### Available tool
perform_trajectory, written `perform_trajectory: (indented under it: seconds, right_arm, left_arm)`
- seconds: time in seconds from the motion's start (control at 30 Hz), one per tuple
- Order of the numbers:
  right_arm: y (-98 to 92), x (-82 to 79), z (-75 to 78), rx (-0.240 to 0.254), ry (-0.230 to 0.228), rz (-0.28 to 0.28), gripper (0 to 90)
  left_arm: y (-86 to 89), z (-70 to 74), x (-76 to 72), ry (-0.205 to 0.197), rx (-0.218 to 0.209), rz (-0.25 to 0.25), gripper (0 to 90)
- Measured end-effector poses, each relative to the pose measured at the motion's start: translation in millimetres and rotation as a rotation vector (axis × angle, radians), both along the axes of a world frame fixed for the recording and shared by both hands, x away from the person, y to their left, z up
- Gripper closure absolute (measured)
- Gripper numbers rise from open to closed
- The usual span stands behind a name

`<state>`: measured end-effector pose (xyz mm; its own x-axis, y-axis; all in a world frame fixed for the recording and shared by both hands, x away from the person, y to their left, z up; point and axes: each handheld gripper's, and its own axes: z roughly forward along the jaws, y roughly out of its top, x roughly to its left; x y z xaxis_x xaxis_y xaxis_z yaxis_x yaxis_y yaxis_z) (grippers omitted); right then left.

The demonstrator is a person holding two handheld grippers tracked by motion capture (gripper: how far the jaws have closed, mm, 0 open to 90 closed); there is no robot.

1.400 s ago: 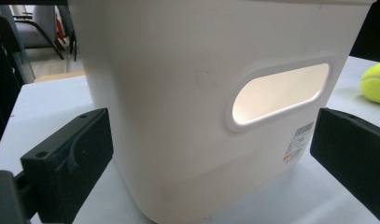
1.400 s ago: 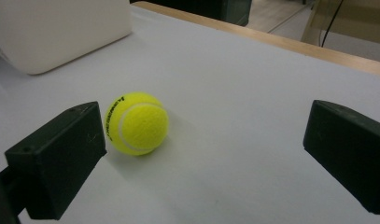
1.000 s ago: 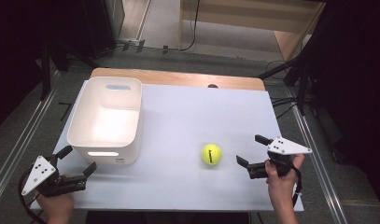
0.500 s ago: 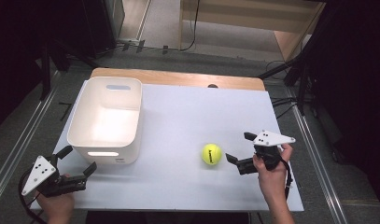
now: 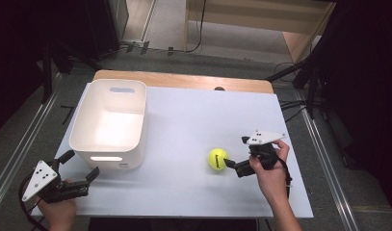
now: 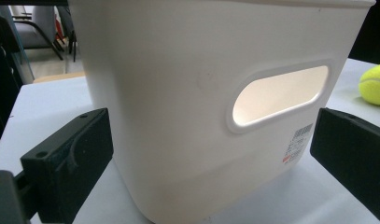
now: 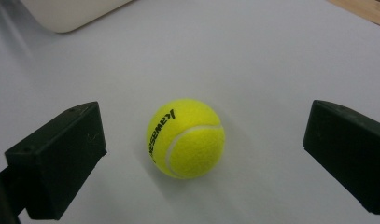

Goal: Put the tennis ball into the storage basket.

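A yellow tennis ball (image 5: pixel 217 158) lies on the white tabletop (image 5: pixel 189 115), right of centre. My right gripper (image 5: pixel 236 152) is open just right of the ball, jaws pointing at it. In the right gripper view the ball (image 7: pixel 186 138) sits between and slightly beyond the two black jaws, touching neither. A white plastic bin (image 5: pixel 78 126) with handle slots stands on the left half of the table. My left gripper (image 5: pixel 81 164) is open at the near left corner, facing the bin's near wall (image 6: pixel 178 93); the ball (image 6: pixel 375 84) shows far off to the right.
A wooden strip (image 5: pixel 184 81) runs along the table's far edge. Metal rails (image 5: pixel 20 149) flank the table on both sides. Open tabletop lies between the bin and the ball.
My right gripper has moved left toward the ball, ending close beside it. The left gripper, the bin and the ball have stayed put.
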<state>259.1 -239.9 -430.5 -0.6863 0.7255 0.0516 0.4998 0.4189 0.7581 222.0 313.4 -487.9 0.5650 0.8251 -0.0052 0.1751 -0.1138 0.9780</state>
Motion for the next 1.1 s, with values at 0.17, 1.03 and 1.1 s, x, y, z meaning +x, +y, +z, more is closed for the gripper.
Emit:
perform_trajectory:
  seconds: [0.17, 1.03, 1.1]
  right_arm:
    - [6.3, 5.0, -0.1, -0.029, 0.016, 0.025, 0.0]
    - [37.5, 30.8, -8.3, -0.189, 0.150, 0.117, 0.0]
    - [39.5, 32.9, -9.8, -0.207, 0.155, 0.129, 0.0]
  left_arm:
    - [0.3, 0.0, 0.2, -0.002, -0.002, -0.002, 0.0]
    - [1.4, 0.3, 0.1, 0.001, -0.007, -0.001, 0.0]
    - [1.6, 0.3, 0.2, 0.000, -0.006, 0.000, 0.0]
